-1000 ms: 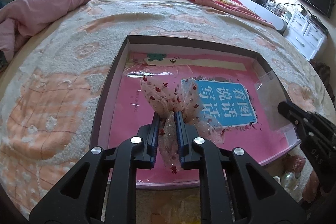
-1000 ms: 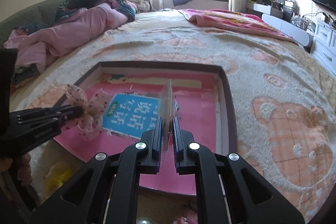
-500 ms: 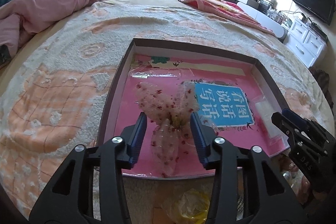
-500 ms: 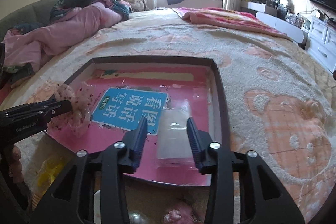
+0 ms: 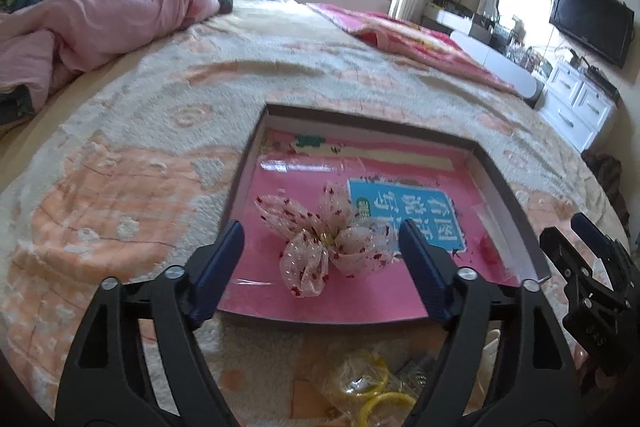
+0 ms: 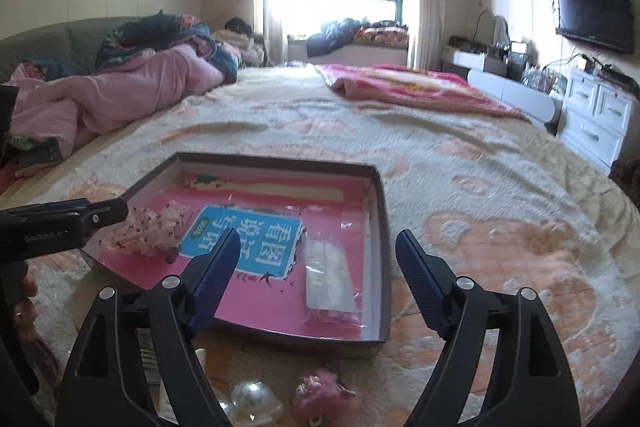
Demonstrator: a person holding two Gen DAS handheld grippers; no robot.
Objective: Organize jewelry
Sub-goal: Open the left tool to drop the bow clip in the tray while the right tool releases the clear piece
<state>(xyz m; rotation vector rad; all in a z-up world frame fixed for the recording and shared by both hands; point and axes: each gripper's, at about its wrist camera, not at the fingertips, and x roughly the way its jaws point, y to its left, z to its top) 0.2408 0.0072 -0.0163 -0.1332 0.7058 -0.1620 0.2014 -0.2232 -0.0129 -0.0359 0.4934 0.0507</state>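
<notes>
1. Two hand-held grippers are in front of you, both with fingers spread wide and nothing between them; your left gripper (image 5: pixel 320 267) hangs over the near edge of a shallow dark-rimmed box (image 5: pixel 504 183) lying on a fleecy bedspread (image 5: pixel 120 187); your right gripper (image 6: pixel 316 267) hangs over the same box's near right part.
2. Inside the box, on its pink floor, lies a sheer bow (image 5: pixel 320 247) dotted with red, straight ahead of your left gripper and framed by its spread fingers but touching neither; its loops fan out roughly side to side across your line of reach, with one loop pointing back towards you.
3. Along the box's right wall lies a clear plastic packet (image 6: pixel 328 275), its long axis running away from you; from your right gripper it sits just ahead, between the fingers' line and slightly left of centre.
4. Loose pieces not yet in the box lie on the bedspread below the near rim: yellow rings in a clear bag (image 5: pixel 376 387) beneath your left gripper; pale pearly beads (image 6: pixel 252 399) and a small pink flower piece (image 6: pixel 320 395) beneath your right gripper.
5. My judgement: both placed items look settled, so the next pick is probably from that near pile; it lies below and behind each gripper's fingertips, so you would need to draw back and tilt down; your right gripper seems nearer the pink flower piece and beads, your left nearer the yellow rings.
</notes>
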